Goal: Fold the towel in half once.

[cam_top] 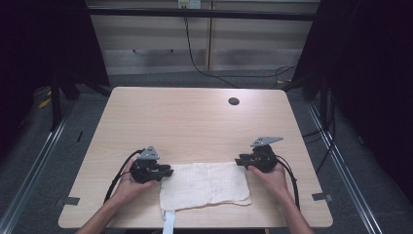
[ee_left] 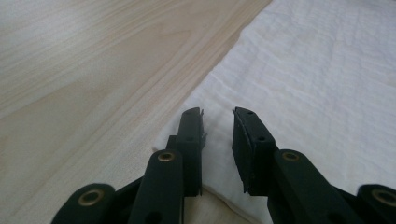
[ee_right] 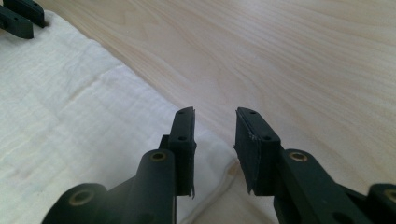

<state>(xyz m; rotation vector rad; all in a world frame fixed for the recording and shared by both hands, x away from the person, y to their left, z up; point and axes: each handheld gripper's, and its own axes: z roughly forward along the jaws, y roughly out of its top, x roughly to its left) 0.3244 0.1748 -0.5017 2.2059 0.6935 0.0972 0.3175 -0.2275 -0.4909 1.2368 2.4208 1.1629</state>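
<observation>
My left tongs [ee_left: 218, 122] and right tongs [ee_right: 215, 122] gape over the white cloth's [cam_top: 204, 184] far corners on the counter [cam_top: 195, 122]; I'd dip low — pinch one layer.

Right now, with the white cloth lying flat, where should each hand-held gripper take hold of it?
Probably at the two far corners. The cloth lies flat, so only its edges offer a lip. The left hand-held gripper comes in from the left end, the right hand-held gripper from the right; each already straddles a corner, jaws open.

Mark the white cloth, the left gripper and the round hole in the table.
white cloth [cam_top: 207, 183]: high view, middle of the fabric.
left gripper [ee_left: 218, 122]: left gripper view, gap between its fingertips.
round hole [cam_top: 234, 101]: high view, its dark centre.
</observation>
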